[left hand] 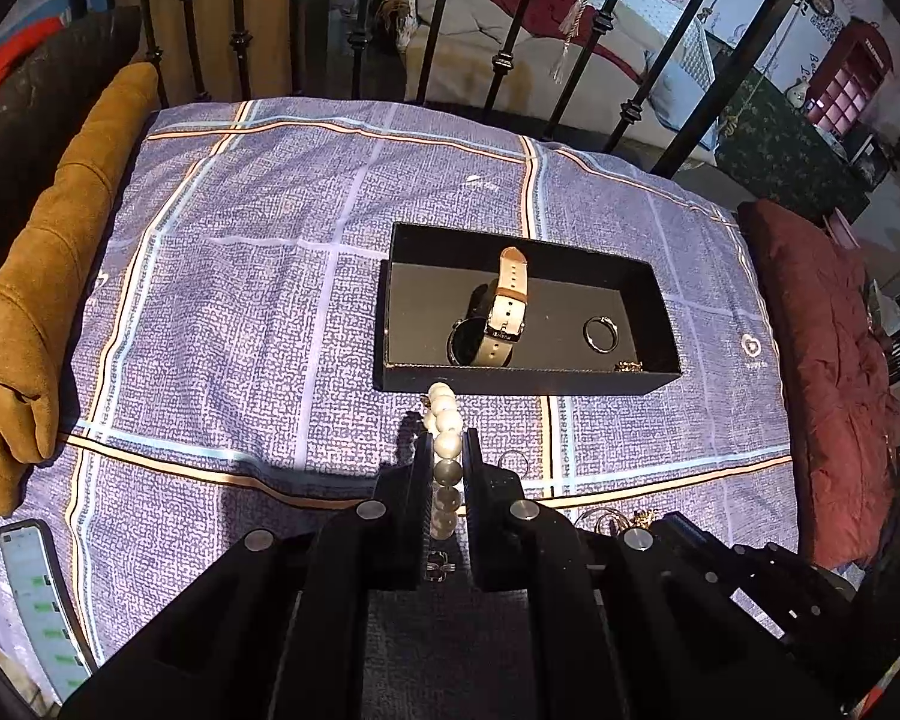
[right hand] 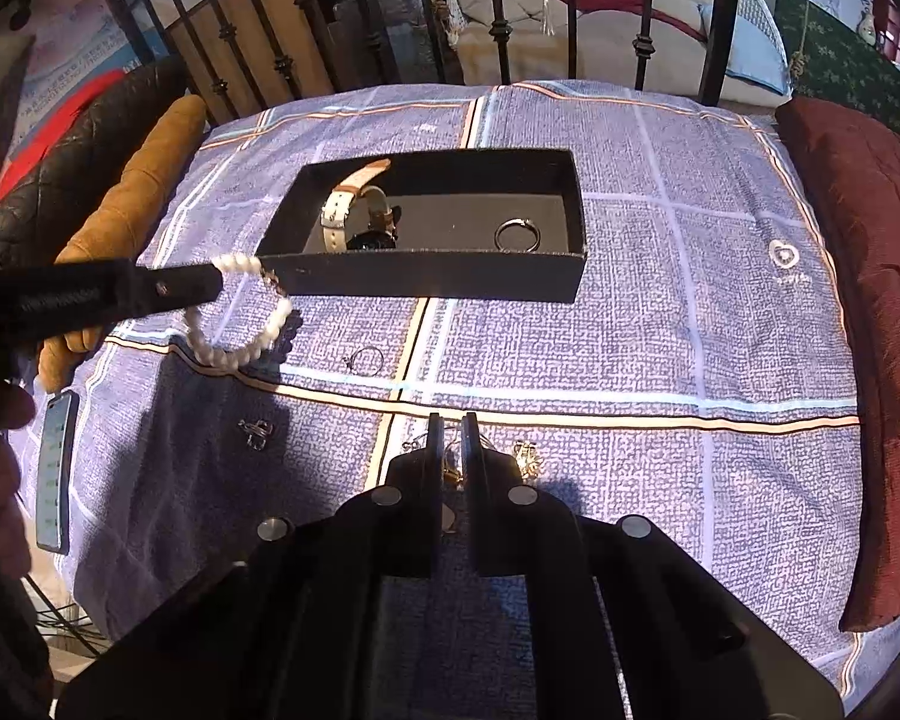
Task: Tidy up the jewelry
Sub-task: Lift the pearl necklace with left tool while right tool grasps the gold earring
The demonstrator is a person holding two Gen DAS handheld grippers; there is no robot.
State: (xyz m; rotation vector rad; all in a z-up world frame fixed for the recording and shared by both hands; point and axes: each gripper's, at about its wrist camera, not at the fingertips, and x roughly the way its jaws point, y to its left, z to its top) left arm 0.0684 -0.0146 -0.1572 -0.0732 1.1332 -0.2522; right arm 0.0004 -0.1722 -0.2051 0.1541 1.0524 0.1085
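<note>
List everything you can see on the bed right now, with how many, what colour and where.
Open rectangular box: one, black, middle of the blue checked bedspread.
Strap wristwatch: one, cream strap and dark dial, left part of the box.
Plain band ring: one, silver, right part of the box.
Small chain piece: one, gold, front right corner of the box.
Pearl bead bracelet: one, white, held just in front of the box.
Thin ring: one, silver, on the bedspread before the box.
Small loose jewelry pieces: a few, silver and gold, near edge of the bedspread.
Phone: one, dark, left edge.
Left gripper: black, shut on the bracelet.
Right gripper: black, nearly shut over a gold piece.
</note>
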